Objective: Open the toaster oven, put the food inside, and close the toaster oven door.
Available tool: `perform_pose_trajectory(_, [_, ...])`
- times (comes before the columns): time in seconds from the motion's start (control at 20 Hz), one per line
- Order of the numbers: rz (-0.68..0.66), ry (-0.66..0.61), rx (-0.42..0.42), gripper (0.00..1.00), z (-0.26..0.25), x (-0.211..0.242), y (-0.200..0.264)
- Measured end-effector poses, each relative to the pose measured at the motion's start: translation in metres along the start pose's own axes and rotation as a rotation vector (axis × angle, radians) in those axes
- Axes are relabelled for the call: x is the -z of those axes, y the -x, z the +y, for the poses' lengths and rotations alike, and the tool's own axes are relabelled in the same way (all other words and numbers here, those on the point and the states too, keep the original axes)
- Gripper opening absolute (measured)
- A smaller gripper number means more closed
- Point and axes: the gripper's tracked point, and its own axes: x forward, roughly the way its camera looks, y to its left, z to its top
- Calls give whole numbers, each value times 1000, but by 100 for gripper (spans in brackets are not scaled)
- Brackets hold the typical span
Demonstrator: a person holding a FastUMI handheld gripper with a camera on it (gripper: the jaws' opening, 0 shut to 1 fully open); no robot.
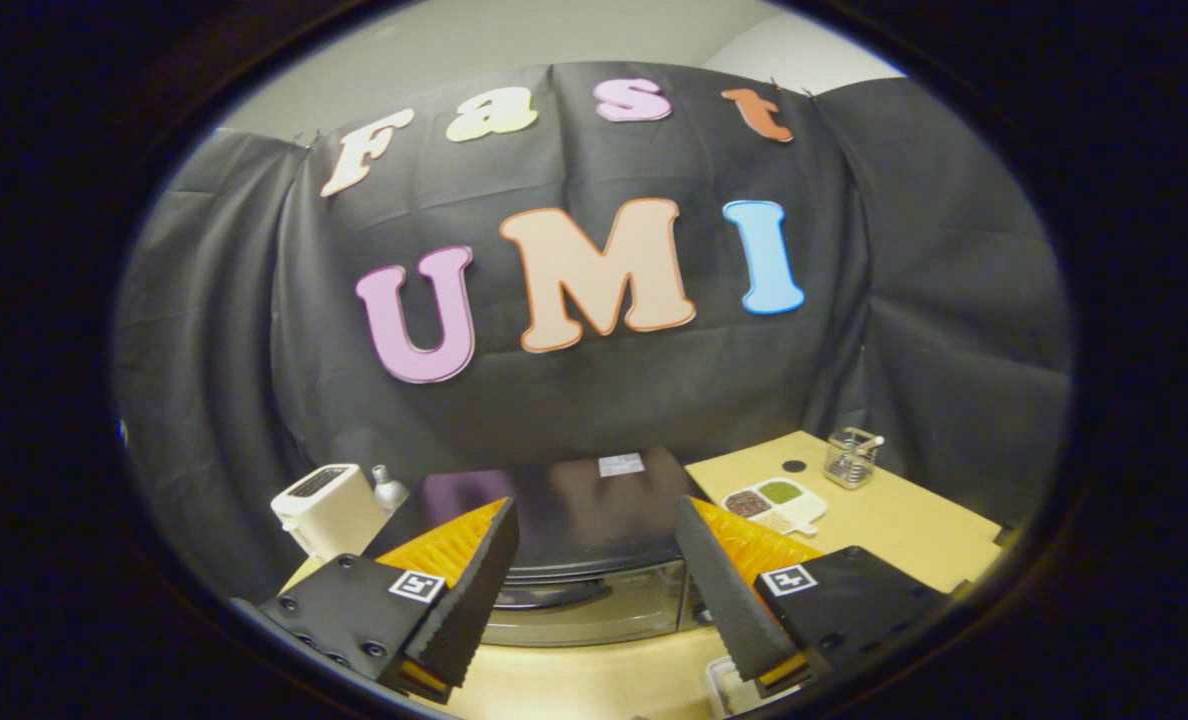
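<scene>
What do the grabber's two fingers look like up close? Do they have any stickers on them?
The gripper has two wedge-shaped fingers with rough, ridged inner faces. Each sits on a black block with small screws, and each block carries a square black-and-white marker tag, like a tiny puzzle sticker.

The gripper (594,570) holds its fingers wide apart, and they cover both front corners of the toaster oven (579,560), so only the middle of its glass door and handle shows; whether anything sits inside cannot be told. A small clear container (729,690) by the desk's (894,520) near edge is cut off below. The white toaster (326,508) hides most of a small bottle (388,488).
</scene>
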Motion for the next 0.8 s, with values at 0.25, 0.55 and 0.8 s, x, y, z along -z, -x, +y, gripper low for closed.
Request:
perform_pose_trajectory(0.25, [48,60,-35,98,27,34,-23])
perform_pose_trajectory(0.55, [112,105,-61,98,40,73,-29])
perform_pose_trajectory(0.8, [76,77,-62,98,39,76,-27])
